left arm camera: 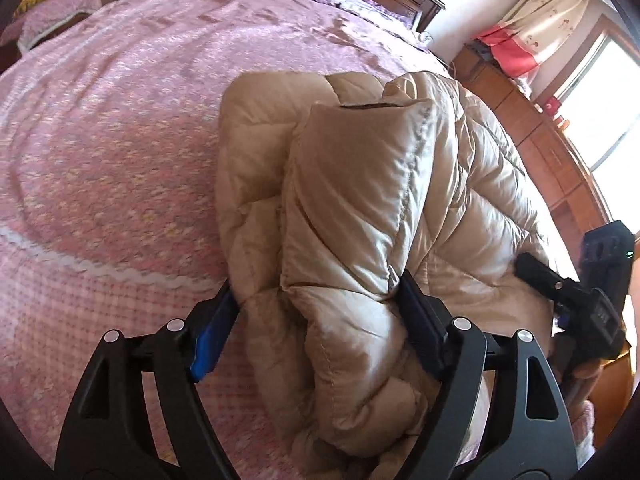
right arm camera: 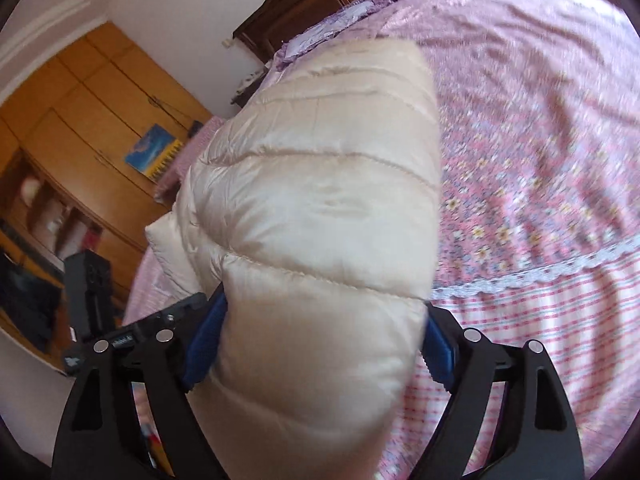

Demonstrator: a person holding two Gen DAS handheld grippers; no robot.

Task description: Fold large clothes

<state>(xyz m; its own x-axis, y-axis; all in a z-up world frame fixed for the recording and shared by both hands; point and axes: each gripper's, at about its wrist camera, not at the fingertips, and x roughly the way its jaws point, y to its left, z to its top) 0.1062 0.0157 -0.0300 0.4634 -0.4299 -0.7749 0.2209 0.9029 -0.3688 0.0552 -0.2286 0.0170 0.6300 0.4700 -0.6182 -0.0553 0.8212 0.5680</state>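
Beige padded coat [left arm camera: 360, 200] lies on pink floral bed [left arm camera: 100, 140], wooden wardrobe [right arm camera: 80, 120] beside; both hand-held grippers, left [left arm camera: 320, 312] and right [right arm camera: 324, 340], grip its folds.

A beige quilted jacket [left arm camera: 360, 200] is bunched in folds on a pink floral bedspread [left arm camera: 112, 140]. A thick fold is bracketed by the left gripper [left arm camera: 320, 312], jaws set wide; pad contact cannot be confirmed. The right gripper [left arm camera: 532, 276] is seen at the jacket's right edge.
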